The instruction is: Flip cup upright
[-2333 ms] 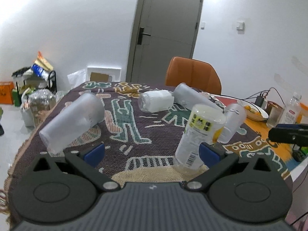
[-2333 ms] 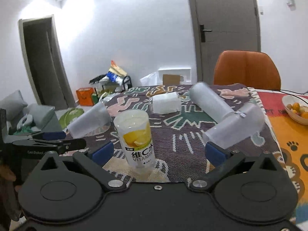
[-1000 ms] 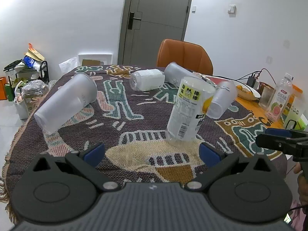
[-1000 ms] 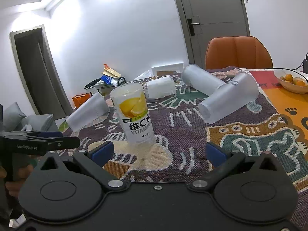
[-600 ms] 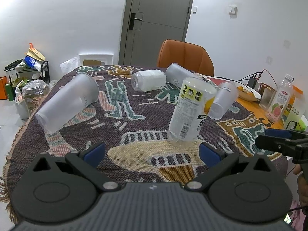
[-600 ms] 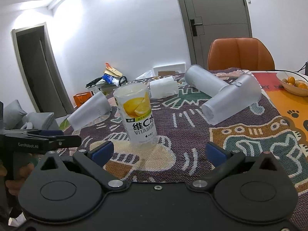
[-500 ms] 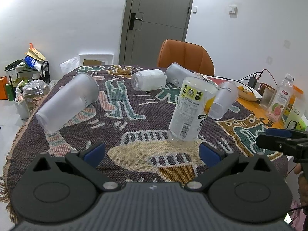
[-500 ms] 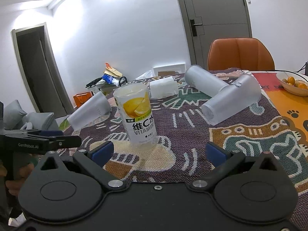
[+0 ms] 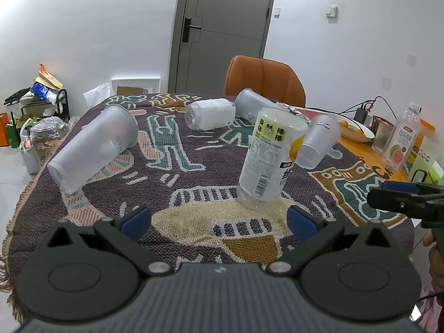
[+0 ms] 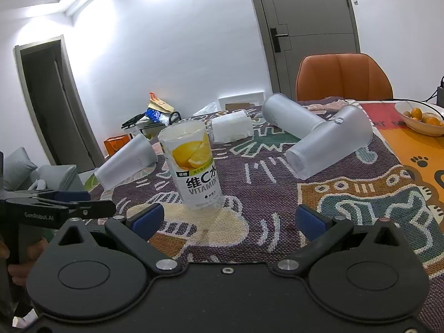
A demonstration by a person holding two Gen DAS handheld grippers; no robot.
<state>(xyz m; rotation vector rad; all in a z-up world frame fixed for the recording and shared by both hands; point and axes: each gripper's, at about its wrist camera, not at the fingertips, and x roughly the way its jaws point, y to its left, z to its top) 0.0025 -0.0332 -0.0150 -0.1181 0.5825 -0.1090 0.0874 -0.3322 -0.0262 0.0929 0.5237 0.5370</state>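
A clear cup with a lemon label stands upright on the patterned cloth near the table's front. Frosted cups lie on their sides: one at the left, one at the right, one at the back, and a white-wrapped one. My left gripper is open and empty, short of the label cup. My right gripper is open and empty, just in front of it.
An orange chair stands behind the table. A bowl of oranges, drink bottles and cables sit on the right side. Bags and clutter lie on the floor at the left.
Both grippers have pulled back from the upright label cup toward the table's front edge over the last seconds. In the last half second almost nothing has moved.
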